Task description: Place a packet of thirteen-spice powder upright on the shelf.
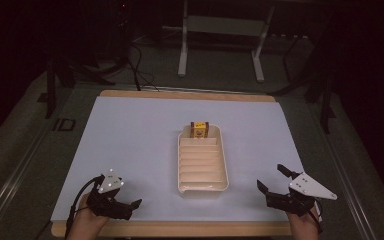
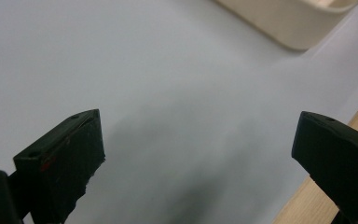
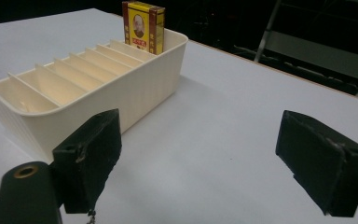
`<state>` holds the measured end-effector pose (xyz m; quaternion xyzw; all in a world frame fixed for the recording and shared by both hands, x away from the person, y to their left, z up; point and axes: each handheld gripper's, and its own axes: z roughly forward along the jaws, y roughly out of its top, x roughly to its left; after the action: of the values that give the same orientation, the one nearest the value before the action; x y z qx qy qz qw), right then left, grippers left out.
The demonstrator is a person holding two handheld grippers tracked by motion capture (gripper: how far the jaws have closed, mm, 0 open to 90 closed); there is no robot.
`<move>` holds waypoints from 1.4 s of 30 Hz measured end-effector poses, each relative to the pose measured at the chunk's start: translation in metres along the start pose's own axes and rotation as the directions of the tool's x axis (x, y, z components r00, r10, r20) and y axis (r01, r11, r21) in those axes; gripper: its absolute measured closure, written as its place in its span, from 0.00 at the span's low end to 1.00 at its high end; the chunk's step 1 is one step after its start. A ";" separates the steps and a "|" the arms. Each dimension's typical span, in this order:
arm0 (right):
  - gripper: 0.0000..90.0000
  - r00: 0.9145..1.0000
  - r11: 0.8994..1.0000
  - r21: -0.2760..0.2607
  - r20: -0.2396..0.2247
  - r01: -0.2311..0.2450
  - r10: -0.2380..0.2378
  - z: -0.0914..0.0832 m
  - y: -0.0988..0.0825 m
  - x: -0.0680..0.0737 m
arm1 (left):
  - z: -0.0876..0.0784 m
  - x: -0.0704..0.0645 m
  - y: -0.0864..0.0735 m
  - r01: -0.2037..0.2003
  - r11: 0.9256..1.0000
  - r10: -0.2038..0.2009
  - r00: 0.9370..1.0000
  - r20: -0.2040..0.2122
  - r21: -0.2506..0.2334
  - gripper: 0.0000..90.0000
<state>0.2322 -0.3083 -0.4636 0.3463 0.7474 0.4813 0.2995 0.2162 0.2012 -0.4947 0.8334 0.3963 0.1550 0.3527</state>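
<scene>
A cream slotted tray [image 1: 223, 165] lies in the middle of the white sheet, with several narrow compartments. A yellow and brown box [image 1: 199, 130] stands upright in its farthest slot; the right gripper view shows the box [image 3: 143, 27] at the tray's [image 3: 135, 88] far end. My left gripper [image 1: 126, 200] rests near the front left edge, open, with nothing between its jaws. My right gripper [image 1: 272, 178] sits at the front right, open and empty, to the right of the tray. The left gripper view has a corner of the tray [image 2: 289, 18] at top right.
The white sheet [image 1: 130, 135] covers a wooden board [image 1: 190, 229] whose edge runs along the front. A metal stand [image 1: 220, 30] and cables [image 1: 140, 70] lie on the dark floor beyond the table.
</scene>
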 end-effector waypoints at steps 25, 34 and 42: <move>0.16 1.000 1.000 0.012 0.005 -0.004 0.004 0.002 -0.002 -0.005 | 0.003 -0.004 0.004 0.017 0.998 -0.017 1.000 0.000 -0.058 0.03; 0.16 1.000 1.000 0.009 0.004 -0.006 0.006 0.001 -0.002 -0.004 | 0.003 -0.005 0.004 -0.003 0.998 0.002 1.000 -0.016 -0.070 0.03; 0.16 1.000 1.000 0.014 0.004 -0.010 0.010 0.003 -0.002 -0.005 | 0.000 0.001 0.002 0.042 0.995 -0.042 0.999 -0.004 -0.093 0.03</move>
<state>0.2367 -0.3119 -0.4659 0.3533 0.7484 0.4768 0.2963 0.2176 0.2008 -0.4930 0.8071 0.4073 0.1684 0.3929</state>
